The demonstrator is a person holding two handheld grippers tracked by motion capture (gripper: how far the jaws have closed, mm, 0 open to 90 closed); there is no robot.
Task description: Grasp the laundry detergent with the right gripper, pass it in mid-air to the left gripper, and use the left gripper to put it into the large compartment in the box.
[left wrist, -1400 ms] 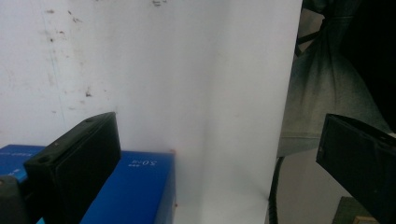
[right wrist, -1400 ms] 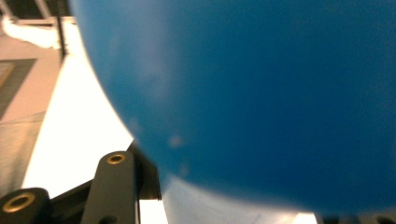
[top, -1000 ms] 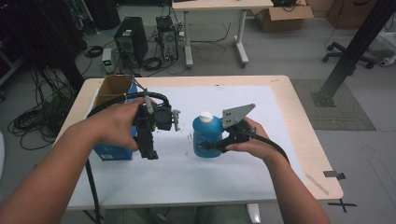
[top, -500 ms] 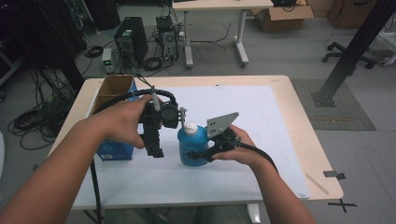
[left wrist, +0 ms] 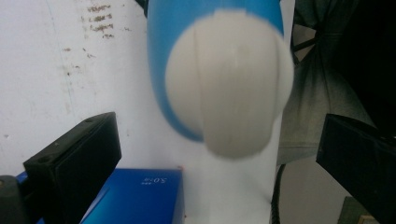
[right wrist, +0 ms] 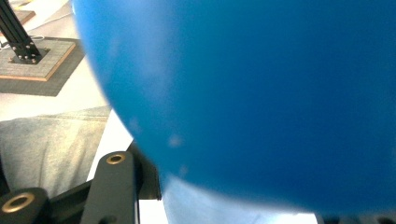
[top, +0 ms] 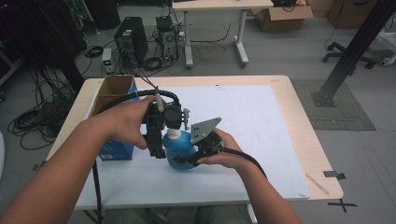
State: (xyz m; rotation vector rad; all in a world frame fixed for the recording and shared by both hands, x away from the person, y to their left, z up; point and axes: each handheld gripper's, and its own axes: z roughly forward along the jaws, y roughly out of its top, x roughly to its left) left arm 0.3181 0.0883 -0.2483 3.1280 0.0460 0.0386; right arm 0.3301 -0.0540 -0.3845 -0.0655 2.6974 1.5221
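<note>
Blue bottle [top: 182, 149]: held lifted at the centre of the high view, over the white table cover [top: 261, 135]; its white cap [left wrist: 231, 88] is seen at the upper middle of the left gripper view.
Right gripper [top: 187, 161]: clenched on the blue bottle's body, which is seen close up across the right gripper view [right wrist: 261, 93].
Left gripper [left wrist: 219, 154]: jaws stand spread at either side of the white cap without touching it; seen just left of the bottle in the high view [top: 159, 151].
Blue box [top: 116, 149]: set at the left of the table, beside a brown cardboard box [top: 112, 91].
</note>
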